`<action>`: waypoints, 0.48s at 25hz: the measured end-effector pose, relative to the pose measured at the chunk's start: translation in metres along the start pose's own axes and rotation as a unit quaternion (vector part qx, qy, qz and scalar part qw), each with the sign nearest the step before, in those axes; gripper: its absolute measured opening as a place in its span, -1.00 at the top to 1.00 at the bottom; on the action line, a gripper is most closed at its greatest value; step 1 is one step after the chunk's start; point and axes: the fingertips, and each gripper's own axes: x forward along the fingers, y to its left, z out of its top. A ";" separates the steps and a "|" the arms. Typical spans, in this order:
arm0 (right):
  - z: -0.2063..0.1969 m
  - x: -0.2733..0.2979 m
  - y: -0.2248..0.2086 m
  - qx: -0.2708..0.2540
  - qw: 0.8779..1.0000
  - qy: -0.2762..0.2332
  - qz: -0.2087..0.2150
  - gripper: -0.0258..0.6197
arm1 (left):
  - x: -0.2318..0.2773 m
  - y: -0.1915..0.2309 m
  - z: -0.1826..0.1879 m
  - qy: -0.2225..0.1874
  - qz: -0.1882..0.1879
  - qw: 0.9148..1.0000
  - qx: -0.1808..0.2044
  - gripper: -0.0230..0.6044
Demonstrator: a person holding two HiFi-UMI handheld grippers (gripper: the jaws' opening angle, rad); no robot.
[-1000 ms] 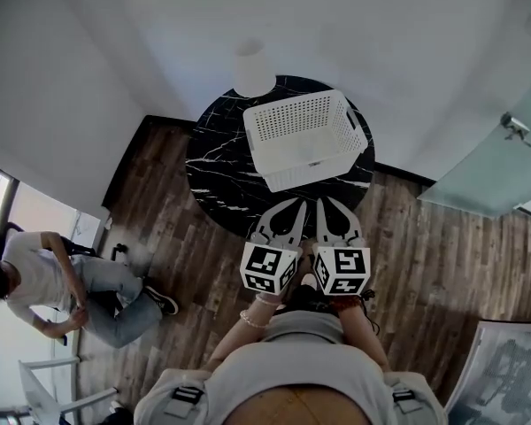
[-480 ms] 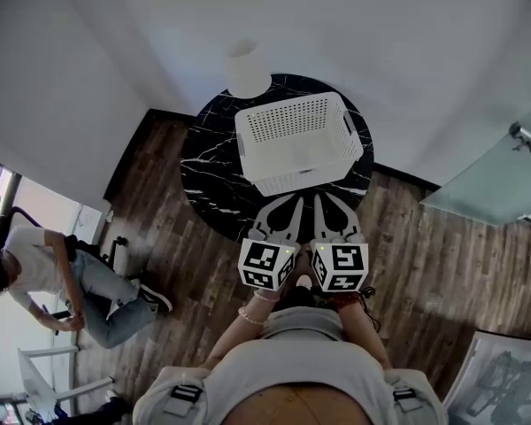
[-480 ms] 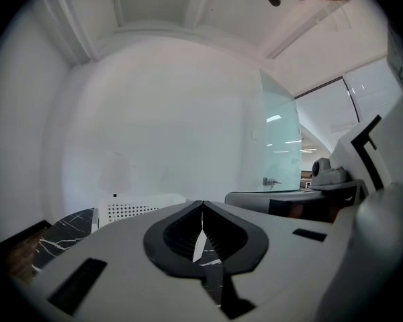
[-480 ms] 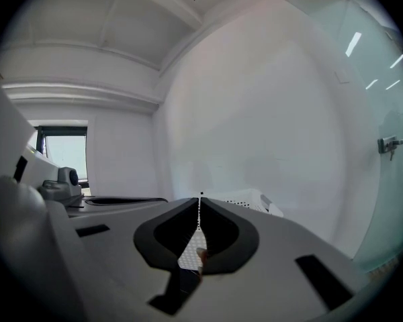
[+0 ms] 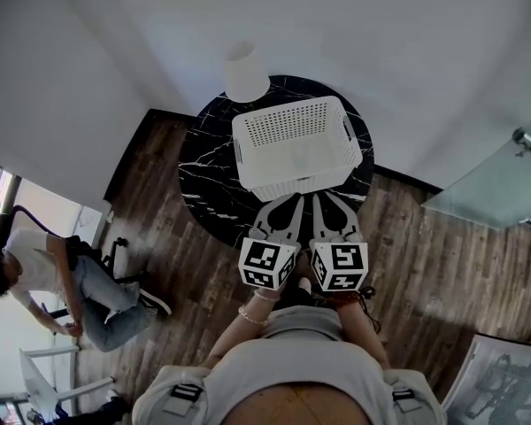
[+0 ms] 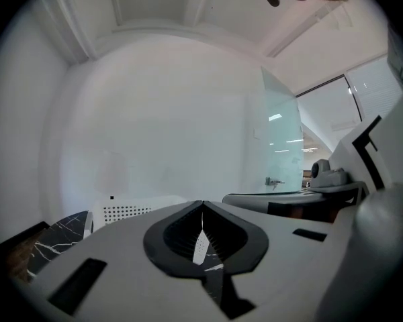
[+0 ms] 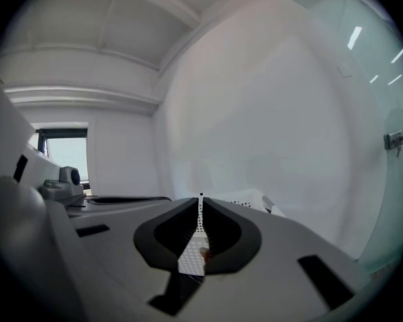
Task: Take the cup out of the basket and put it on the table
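A white perforated basket (image 5: 296, 144) stands on the round black marble table (image 5: 208, 162). Inside it a pale, faint shape (image 5: 300, 158) may be the cup; I cannot make it out clearly. My left gripper (image 5: 290, 204) and right gripper (image 5: 322, 200) sit side by side at the table's near edge, just short of the basket's front wall, both shut and holding nothing. In the left gripper view the left gripper (image 6: 201, 204) points past the basket (image 6: 121, 211). The right gripper (image 7: 201, 199) has the basket (image 7: 250, 202) just beyond its tips.
A white cylinder-shaped object (image 5: 246, 73) stands at the table's far edge. A person (image 5: 35, 282) sits on the wooden floor (image 5: 425, 255) at the left, by a chair. A glass door (image 5: 504, 180) is at the right, white walls behind the table.
The basket and table now sit slightly nearer my gripper tips. Both grippers stay shut. The seated person at the left has shifted.
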 end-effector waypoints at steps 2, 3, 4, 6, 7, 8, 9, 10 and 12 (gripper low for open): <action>0.001 0.006 -0.005 0.001 1.000 -0.001 -0.005 0.88 | 0.007 0.004 0.000 0.002 -0.004 1.000 0.000 0.91; 0.002 0.009 -0.007 0.002 1.000 -0.002 -0.009 0.88 | 0.011 0.006 0.001 0.002 -0.006 1.000 0.000 0.91; 0.003 0.013 -0.010 0.002 1.000 -0.003 -0.013 0.88 | 0.015 0.009 0.001 0.003 -0.009 1.000 0.001 0.91; 0.005 0.023 -0.015 0.003 1.000 -0.004 -0.020 0.88 | 0.025 0.014 0.003 0.003 -0.016 1.000 0.001 0.91; 0.006 0.027 -0.017 0.004 1.000 -0.004 -0.024 0.88 | 0.030 0.017 0.004 0.003 -0.019 1.000 0.002 0.91; 0.006 0.032 -0.019 0.004 1.000 -0.004 -0.026 0.88 | 0.035 0.020 0.006 0.003 -0.022 1.000 0.002 0.91; 0.008 0.037 -0.021 0.005 1.000 -0.005 -0.029 0.88 | 0.039 0.023 0.007 0.002 -0.025 1.000 0.003 0.91; 0.009 0.042 -0.022 0.006 1.000 -0.006 -0.030 0.88 | 0.044 0.026 0.009 0.002 -0.028 1.000 0.004 0.91; 0.011 0.053 -0.023 0.007 0.999 -0.007 -0.033 0.88 | 0.053 0.034 0.012 0.001 -0.032 0.999 0.006 0.91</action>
